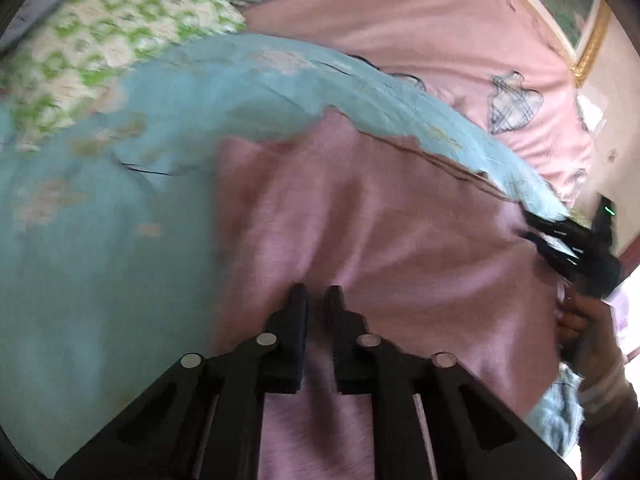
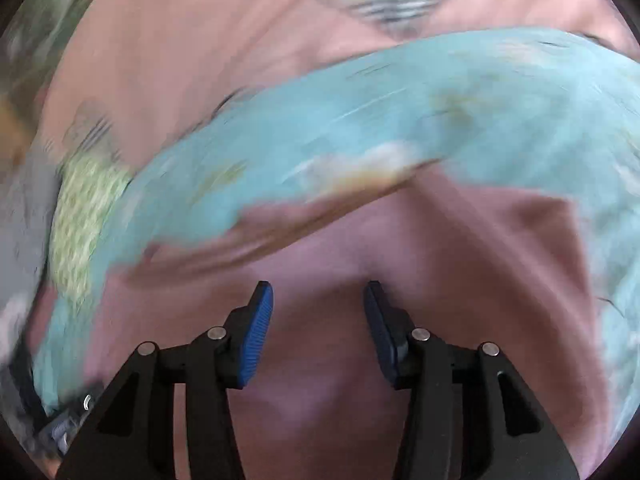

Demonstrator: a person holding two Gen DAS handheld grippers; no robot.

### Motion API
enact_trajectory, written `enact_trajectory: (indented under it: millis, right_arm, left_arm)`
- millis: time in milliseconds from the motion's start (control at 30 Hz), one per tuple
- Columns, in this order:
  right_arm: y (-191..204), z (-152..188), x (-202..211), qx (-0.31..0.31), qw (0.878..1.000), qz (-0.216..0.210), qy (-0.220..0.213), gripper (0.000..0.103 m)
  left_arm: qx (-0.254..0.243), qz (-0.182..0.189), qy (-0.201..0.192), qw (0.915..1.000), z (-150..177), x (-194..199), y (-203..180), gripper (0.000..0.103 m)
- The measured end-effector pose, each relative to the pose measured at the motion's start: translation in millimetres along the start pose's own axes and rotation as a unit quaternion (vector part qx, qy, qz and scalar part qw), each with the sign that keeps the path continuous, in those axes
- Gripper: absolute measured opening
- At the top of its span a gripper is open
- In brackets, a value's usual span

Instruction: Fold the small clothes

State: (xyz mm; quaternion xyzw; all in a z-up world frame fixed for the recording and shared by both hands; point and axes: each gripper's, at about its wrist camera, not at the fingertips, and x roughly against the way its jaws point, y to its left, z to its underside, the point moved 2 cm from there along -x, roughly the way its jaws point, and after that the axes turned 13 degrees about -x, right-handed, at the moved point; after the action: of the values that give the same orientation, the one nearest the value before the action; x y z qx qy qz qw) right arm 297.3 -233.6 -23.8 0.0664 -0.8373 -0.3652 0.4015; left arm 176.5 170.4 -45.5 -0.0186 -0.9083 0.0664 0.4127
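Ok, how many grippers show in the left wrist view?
2. The left gripper sits at bottom centre over the mauve garment; the right gripper is at the right edge, beside the blue cloth. None appears hidden.

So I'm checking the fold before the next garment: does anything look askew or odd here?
The mauve garment lies rumpled, with creases across it, and its far edge meets the blue cloth on a slant, not square. The blur hides finer detail. Nothing looks torn or spilled.
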Motion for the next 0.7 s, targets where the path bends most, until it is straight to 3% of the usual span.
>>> enact_trajectory:
  millis: [67, 100, 167, 267, 300, 400, 467, 600, 700]
  right_arm:
    - [-12, 7, 23, -0.018, 0.999, -0.042, 0.003, 0.049]
    - [-13, 14, 39, -0.006, 0.999, -0.042, -0.007, 0.049]
    - [-21, 30, 70, 0.012, 0.998, -0.054, -0.018, 0.050]
    - [-40, 57, 103, 0.017, 0.997, -0.074, 0.008, 0.054]
    - [-46, 65, 105, 0.023, 0.997, -0.064, 0.021, 0.055]
    - [-68, 90, 116, 0.077, 0.994, 0.048, 0.053, 0.054]
    - [-76, 99, 135, 0.100, 0.993, 0.050, 0.033, 0.052]
    - [-73, 96, 145, 0.117, 0.989, 0.083, 0.036, 0.052]
    - [-71, 90, 148, 0.099, 0.992, 0.067, 0.031, 0.053]
  left_arm:
    - [0.007, -0.006, -0.005, 0.9999, 1, 9, 2, 0.013]
    - [0.015, 0.005, -0.011, 0.9998, 1, 13, 2, 0.021]
    - [0.015, 0.008, -0.015, 0.9997, 2, 21, -6, 0.026]
    - [-0.015, 0.019, -0.025, 0.9994, 6, 33, -31, 0.039]
    - [-0.024, 0.017, -0.024, 0.9993, 10, 35, -36, 0.045]
    - [-0.041, 0.004, -0.002, 0.9991, 28, 28, -43, 0.047]
    - [-0.043, 0.001, 0.009, 0.9991, 40, 25, -39, 0.046]
    - [-0.054, -0.020, 0.007, 0.9983, 54, 39, -31, 0.046]
    - [-0.034, -0.018, 0.008, 0.9992, 58, 51, -24, 0.046]
